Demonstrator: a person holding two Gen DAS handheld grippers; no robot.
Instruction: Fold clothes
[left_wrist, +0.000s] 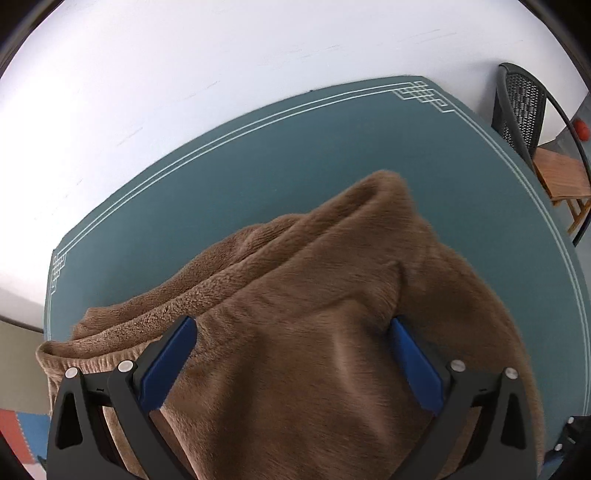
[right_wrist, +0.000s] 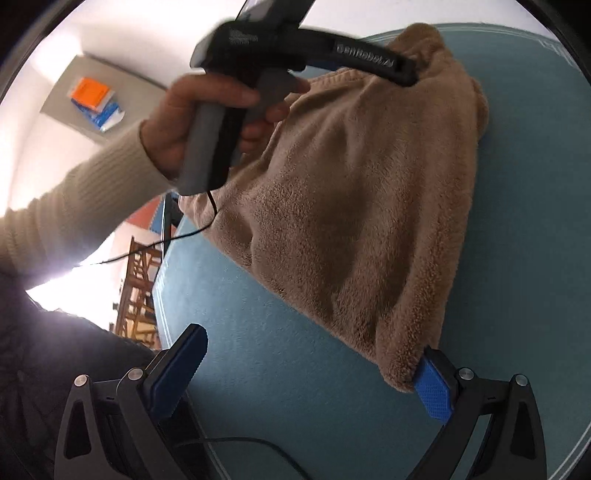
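Observation:
A brown fleece garment lies bunched on the teal table mat, with its ribbed hem toward the near left. My left gripper is open wide just above it, and the fabric fills the space between the blue pads. In the right wrist view the same garment spreads toward me. One corner touches the right pad of my open right gripper, which holds nothing. A hand in a cream sleeve holds the left gripper over the garment's far side.
A black mesh chair and a wooden stool stand past the table's right edge. A wooden frame stands beyond the near edge, and a thin cable hangs there. Red and blue foam mats cover the floor.

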